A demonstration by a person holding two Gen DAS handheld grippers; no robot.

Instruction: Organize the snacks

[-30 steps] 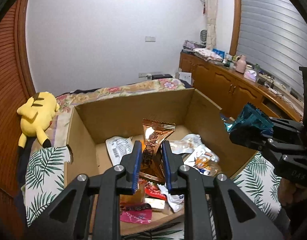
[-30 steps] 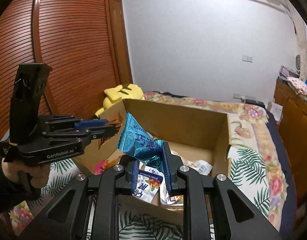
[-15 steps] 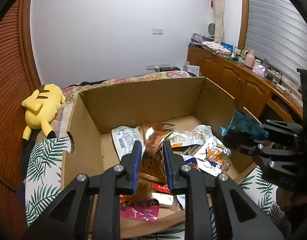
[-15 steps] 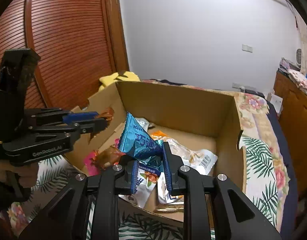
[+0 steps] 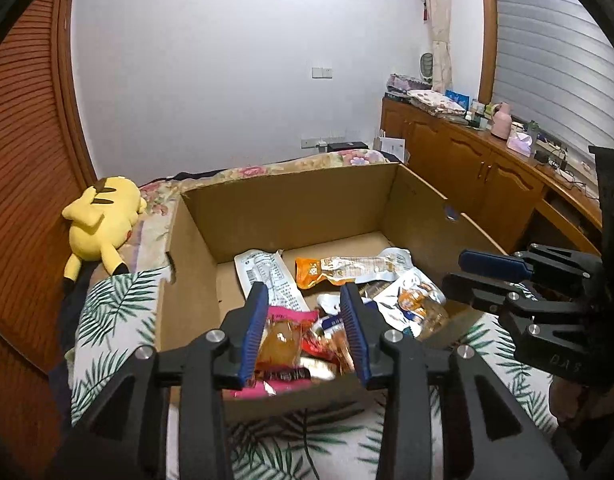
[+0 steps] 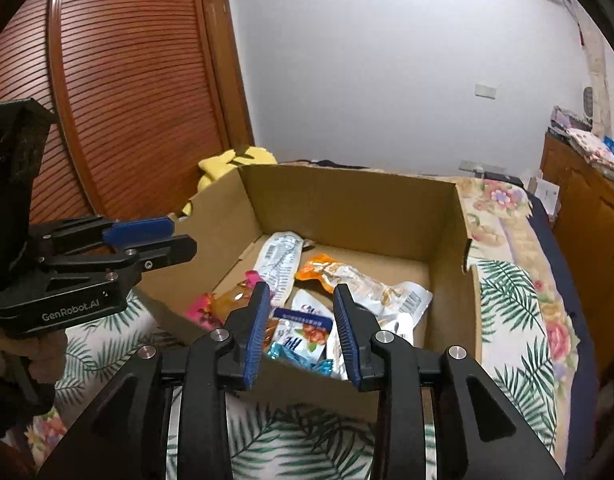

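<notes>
An open cardboard box point(image 5: 287, 178) point(image 6: 347, 208) on the bed holds several snack packets, among them an orange one point(image 5: 315, 272) point(image 6: 327, 268) and a white one point(image 5: 263, 272) point(image 6: 281, 256). My left gripper point(image 5: 303, 320) hovers over the box's near edge, its jaws opening with nothing pressed between them. Below it lie a pink packet point(image 5: 281, 344) and the blurred brown packet point(image 5: 335, 342). My right gripper point(image 6: 301, 320) is also opening and holds nothing. The teal packet point(image 6: 285, 354) lies in the box beneath it, partly under a blue and white packet point(image 6: 303, 332). Each gripper shows in the other's view point(image 5: 467, 268) point(image 6: 171, 236).
A yellow plush toy point(image 5: 101, 220) lies on the bed left of the box. Leaf-print bedcover point(image 5: 111, 308) surrounds the box. Wooden cabinets point(image 5: 467, 168) with clutter on top run along the right wall. A louvred wooden door point(image 6: 107, 100) stands on the left.
The left jaws let go of the brown packet and the right jaws let go of the teal one. Both packets dropped into the box. Both grippers now stand open and moved in over the box.
</notes>
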